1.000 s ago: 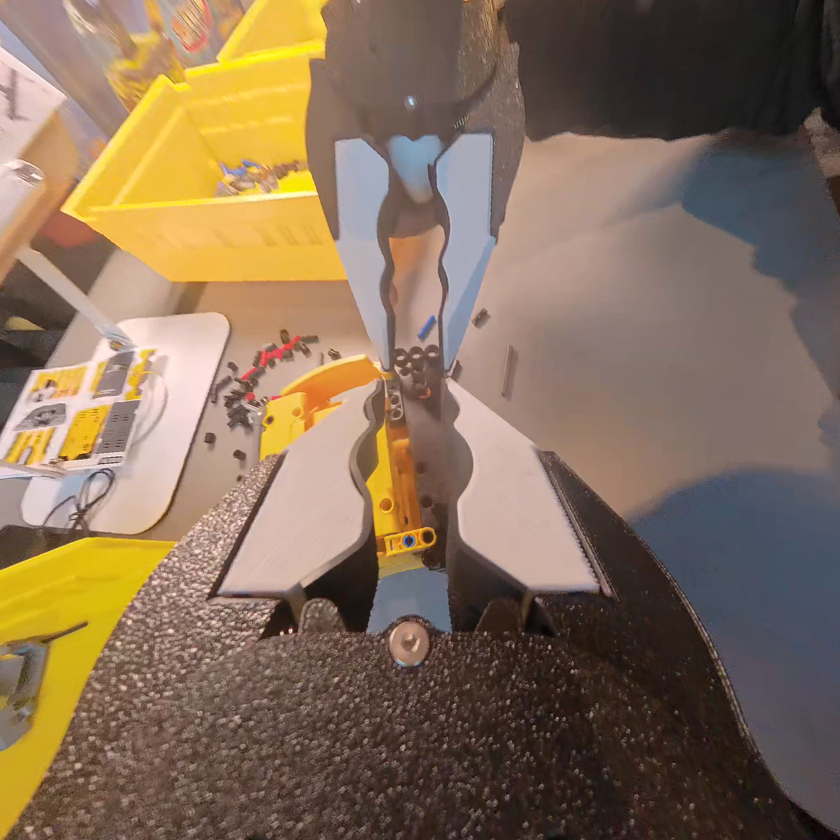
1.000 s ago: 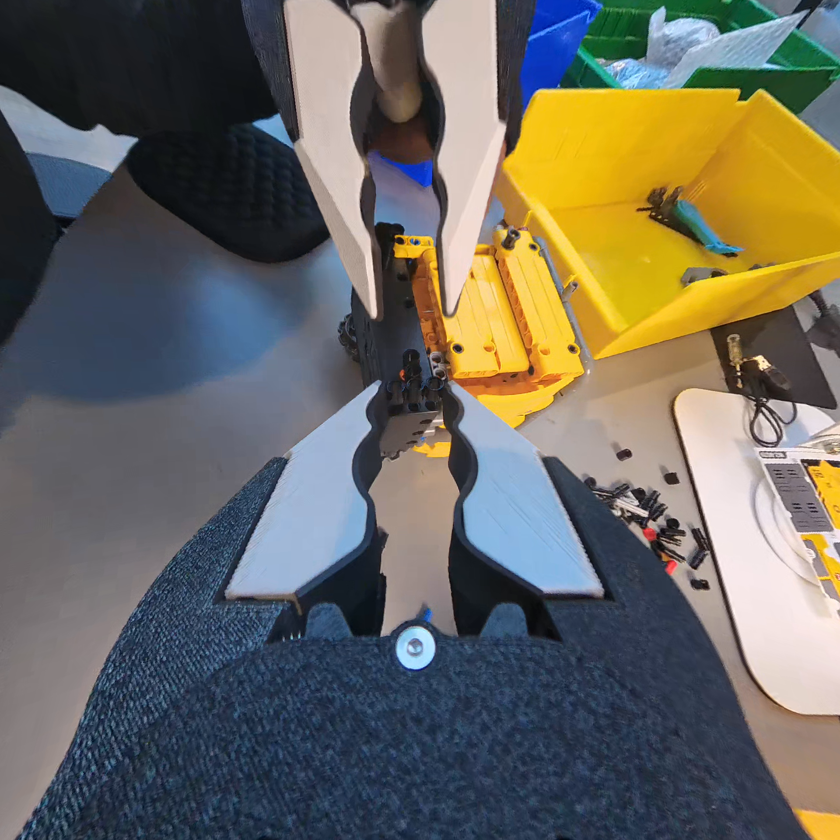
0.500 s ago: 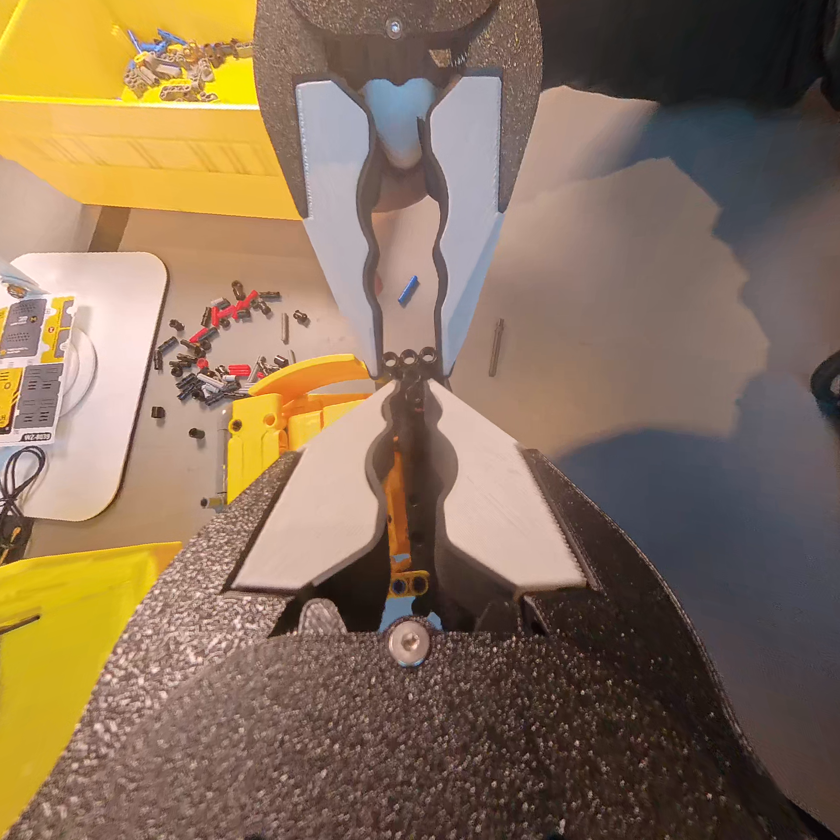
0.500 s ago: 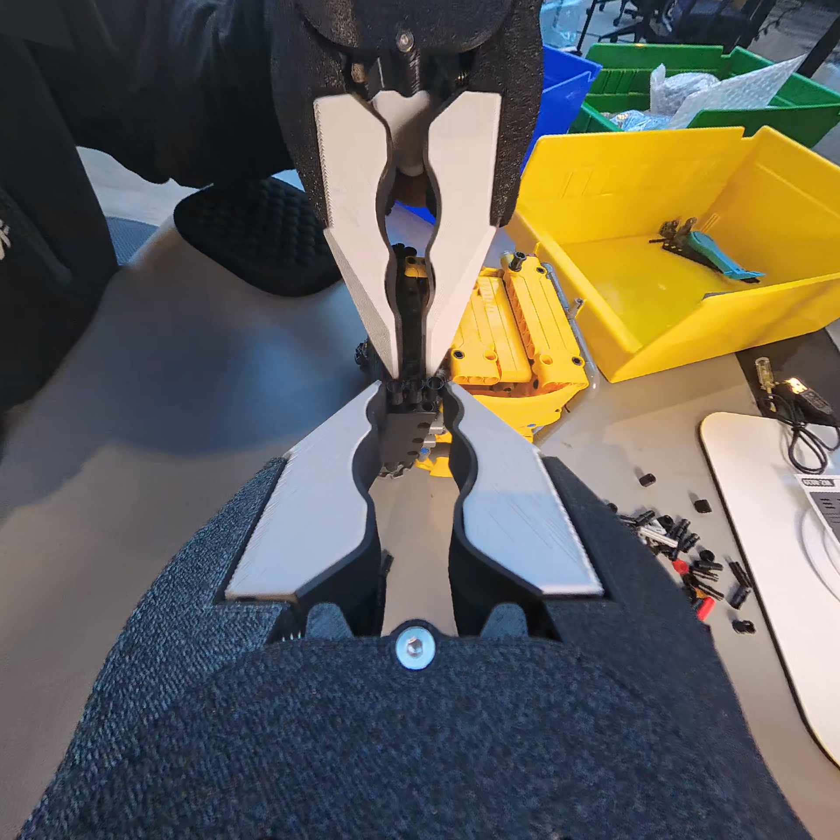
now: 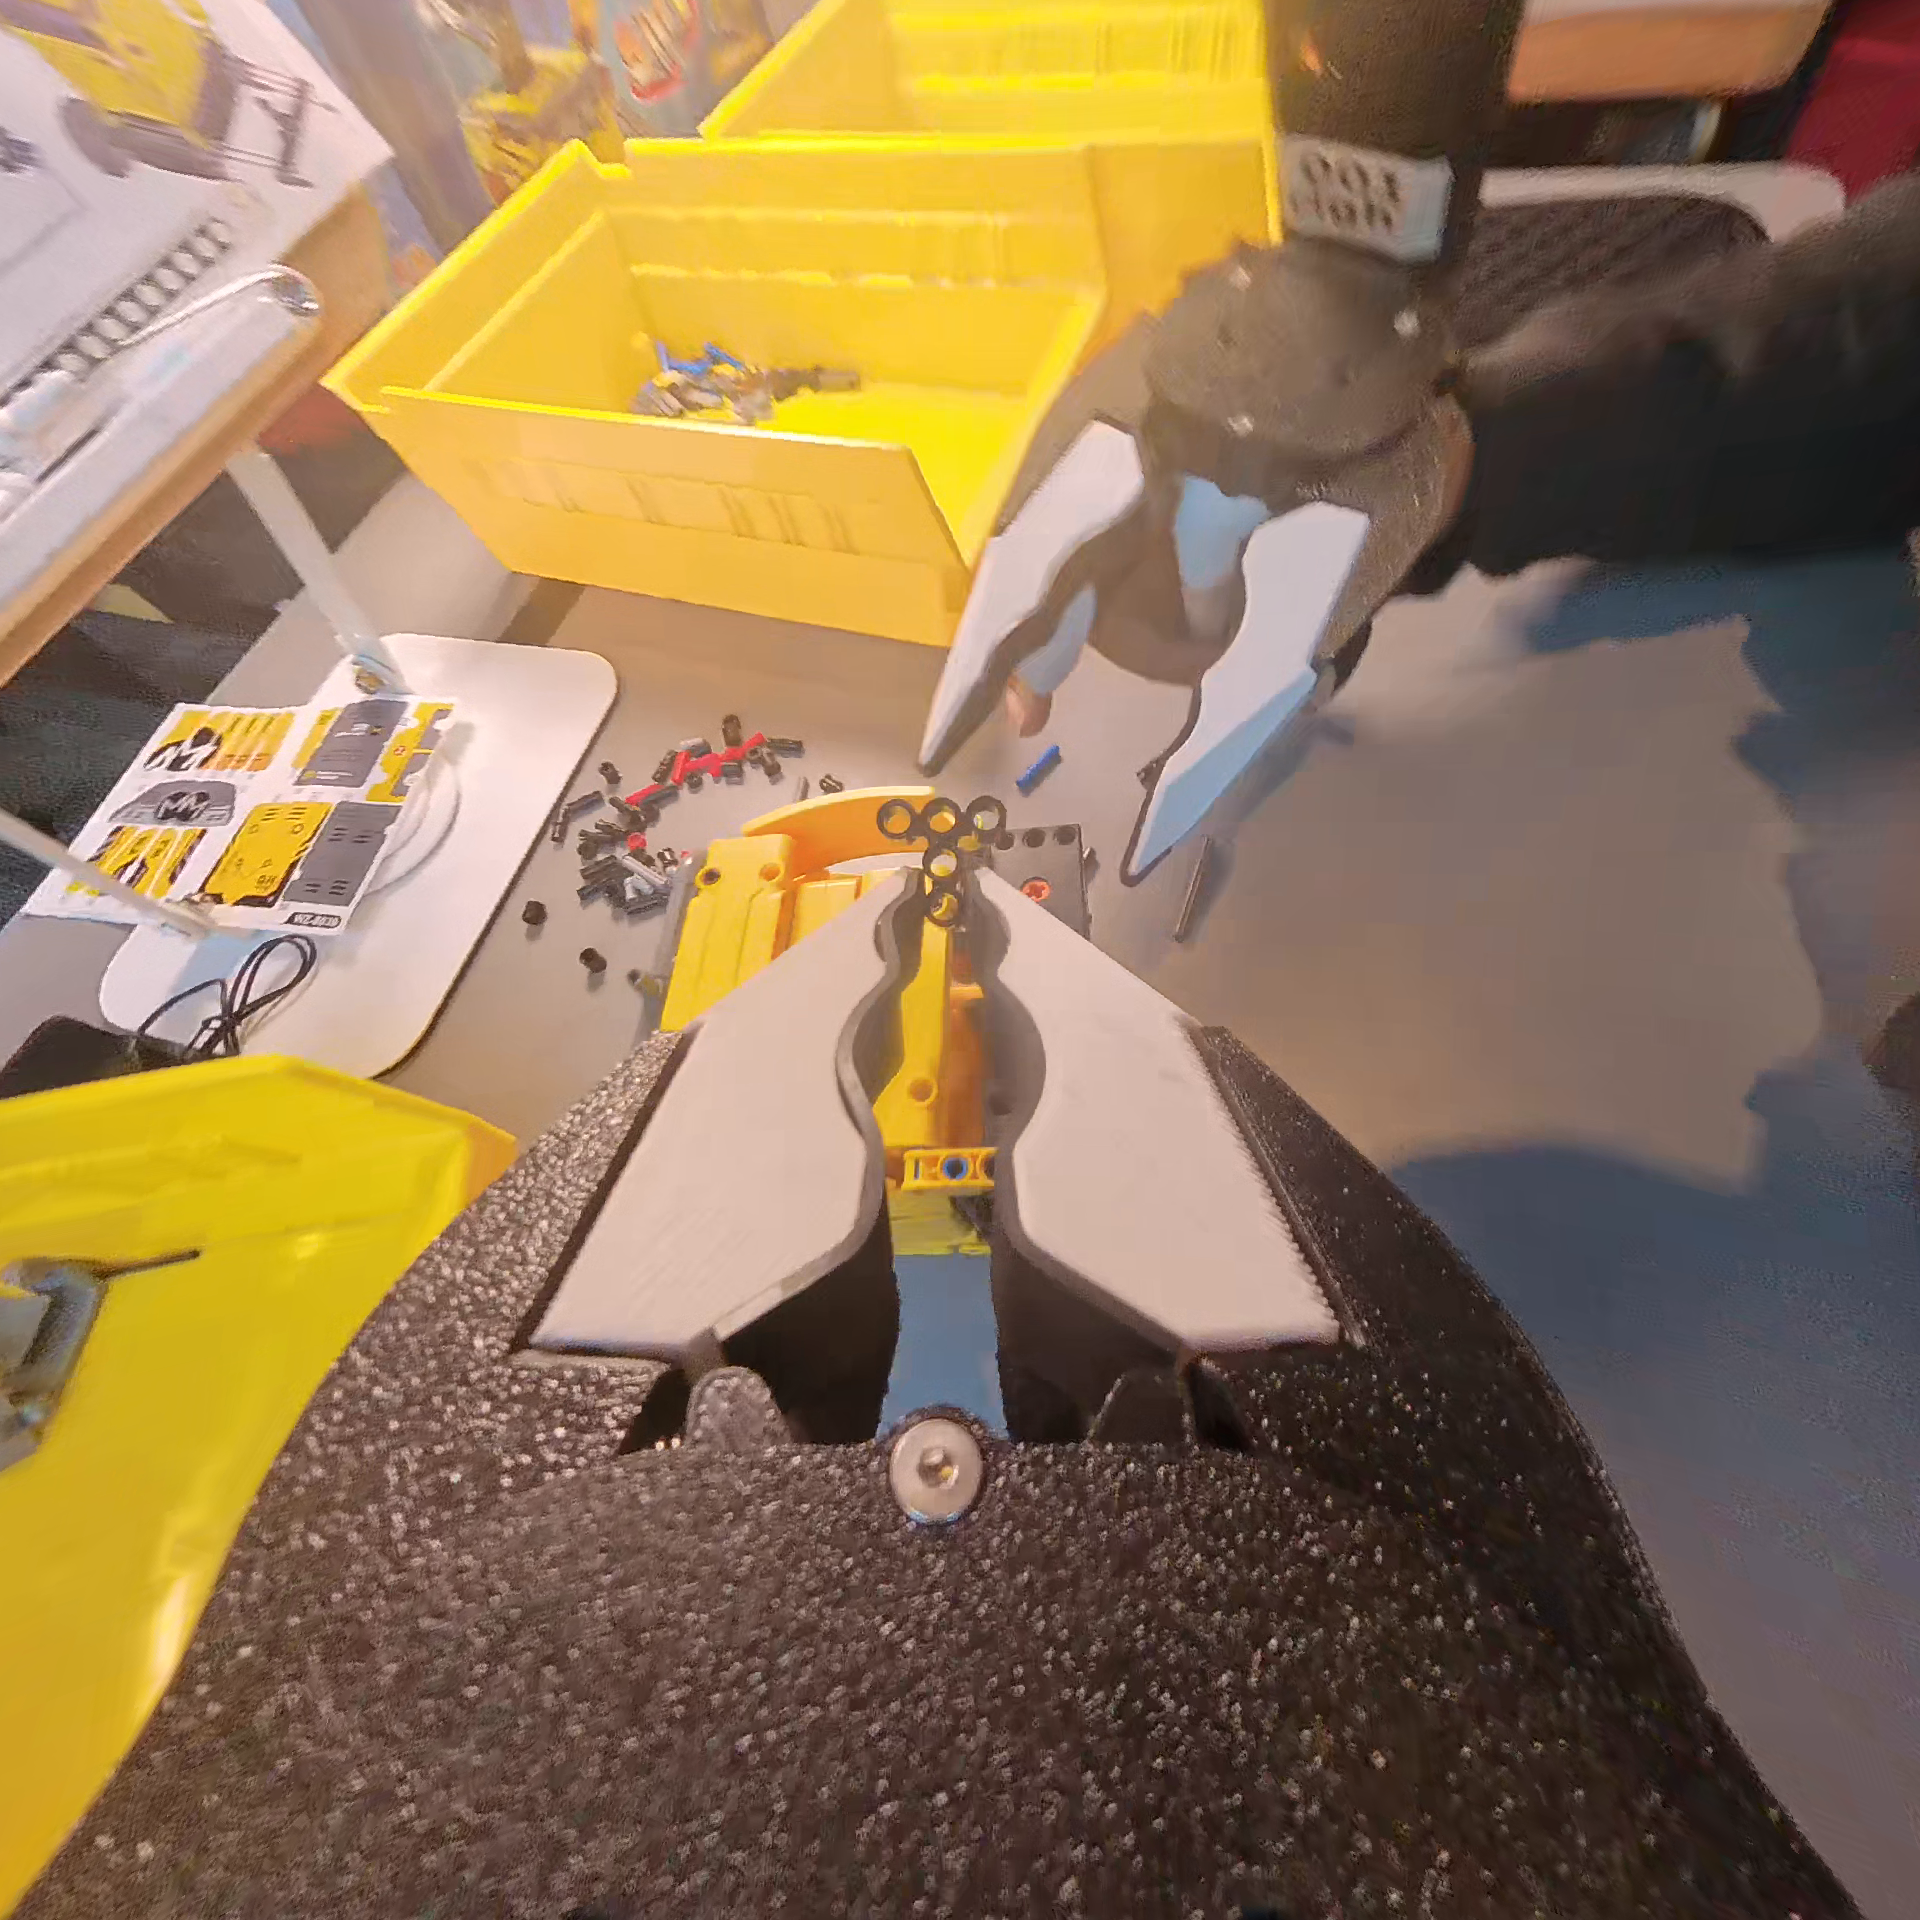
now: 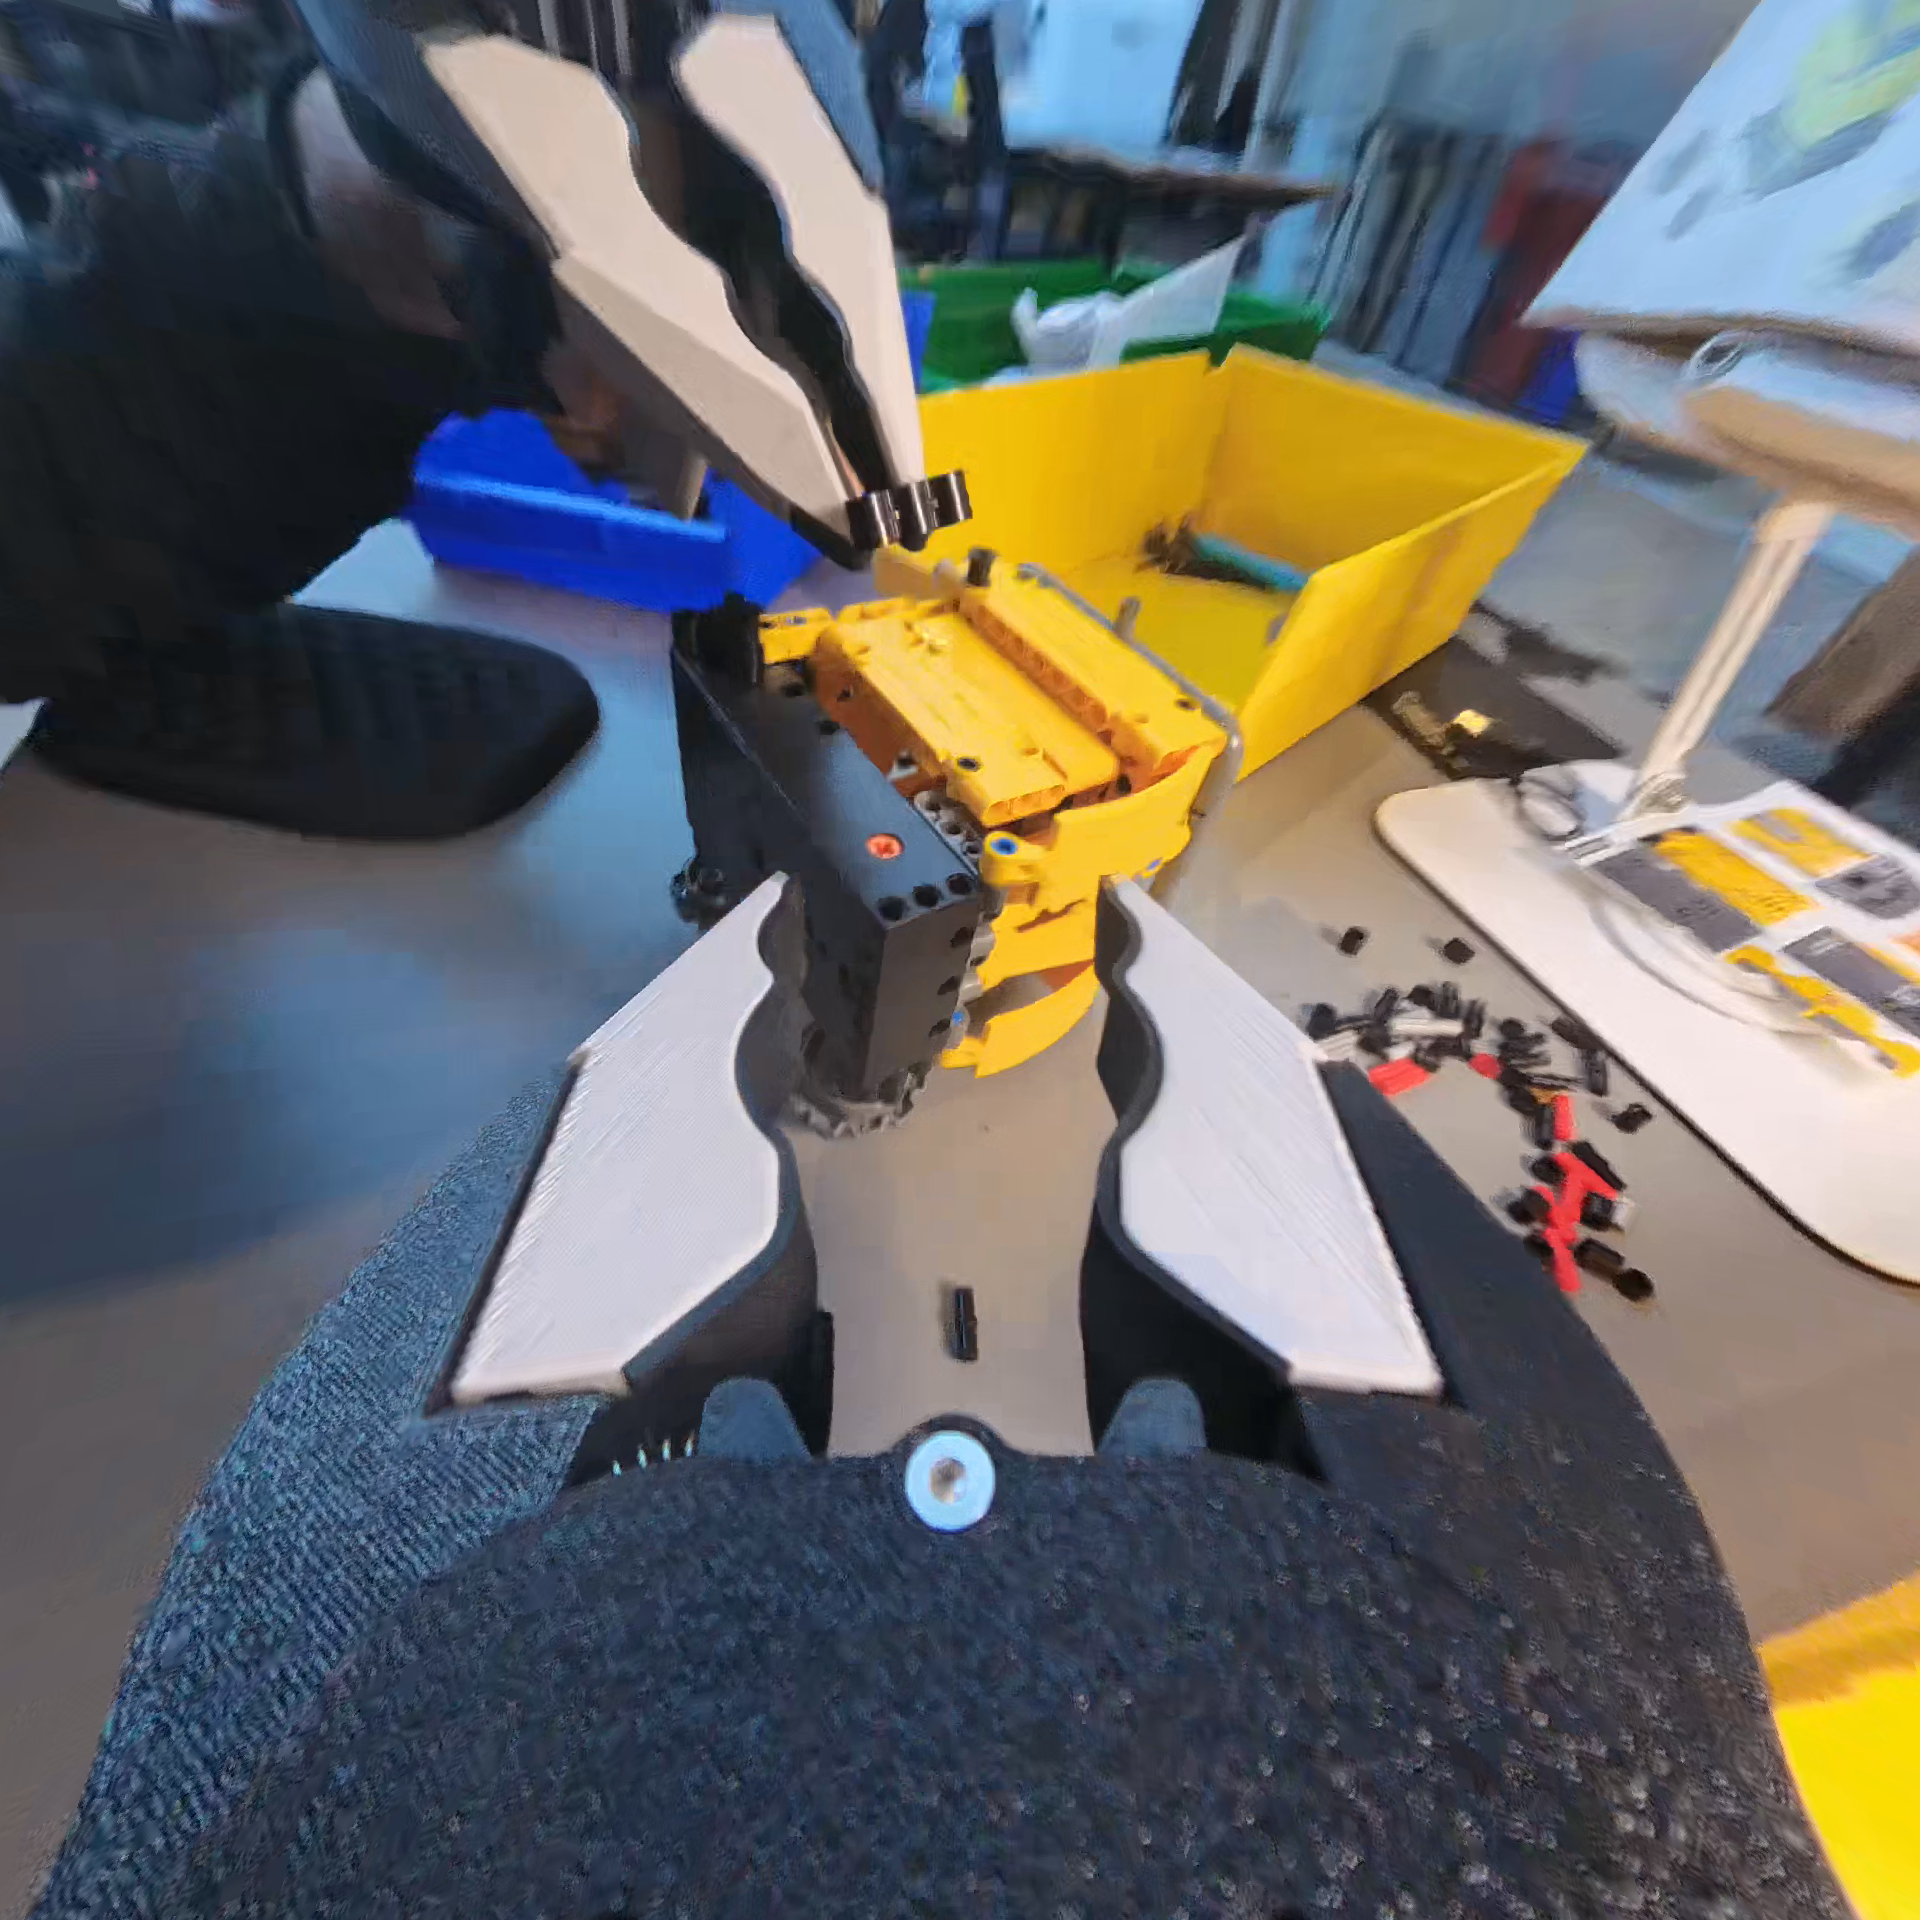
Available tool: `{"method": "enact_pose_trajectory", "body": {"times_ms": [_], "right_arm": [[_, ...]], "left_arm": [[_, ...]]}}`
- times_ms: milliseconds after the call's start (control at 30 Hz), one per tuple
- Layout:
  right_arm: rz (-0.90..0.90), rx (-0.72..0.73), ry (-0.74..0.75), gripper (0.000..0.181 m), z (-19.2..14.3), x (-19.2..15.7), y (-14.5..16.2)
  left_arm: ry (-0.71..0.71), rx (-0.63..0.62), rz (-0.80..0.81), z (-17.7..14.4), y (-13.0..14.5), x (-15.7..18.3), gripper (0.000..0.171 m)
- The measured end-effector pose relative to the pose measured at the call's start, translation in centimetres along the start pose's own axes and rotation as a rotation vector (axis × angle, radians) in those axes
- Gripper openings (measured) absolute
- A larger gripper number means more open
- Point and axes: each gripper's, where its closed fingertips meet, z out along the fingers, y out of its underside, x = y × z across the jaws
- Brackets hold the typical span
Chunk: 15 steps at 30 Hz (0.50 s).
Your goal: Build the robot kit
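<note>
Black T-beam (image 5: 943,844) is pinched in the left gripper (image 5: 948,904), above the yellow model (image 6: 997,717); the right gripper (image 6: 940,899), fingers spread and empty, sits just beside the model's black block (image 6: 873,914).

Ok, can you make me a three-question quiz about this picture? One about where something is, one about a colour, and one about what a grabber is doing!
1. Where do the loose pins lie?
A in the blue bin
B on the table beside the yellow model
C on the white board

2. What colour is the holed piece in the left gripper?
A black
B red
C green

3. How is the right gripper?
A shut on a pin
B shut on nothing
C open

Answers:
1 B, they are scattered on the grey top next to the model.
2 A, it is black all over.
3 C, its fingers stand wide apart, gripping nothing.
</note>
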Motion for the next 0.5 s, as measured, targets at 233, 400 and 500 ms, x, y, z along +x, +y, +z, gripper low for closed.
{"method": "enact_pose_trajectory", "body": {"times_ms": [233,400,500], "right_arm": [[-0.399,-0.144,-0.004,0.059,0.9,-1.9,-0.9],[-0.498,-0.455,-0.103,0.064,2.3,-0.7,0.8],[-0.539,-0.643,-0.155,0.055,2.4,0.0,2.3]], "left_arm": [[-0.073,0.119,-0.144,-2.3,2.3,-0.9,0.005],[-0.081,0.135,-0.155,-2.6,3.0,-1.1,0.005],[-0.080,0.137,-0.146,-2.7,3.0,-1.0,0.005]]}}
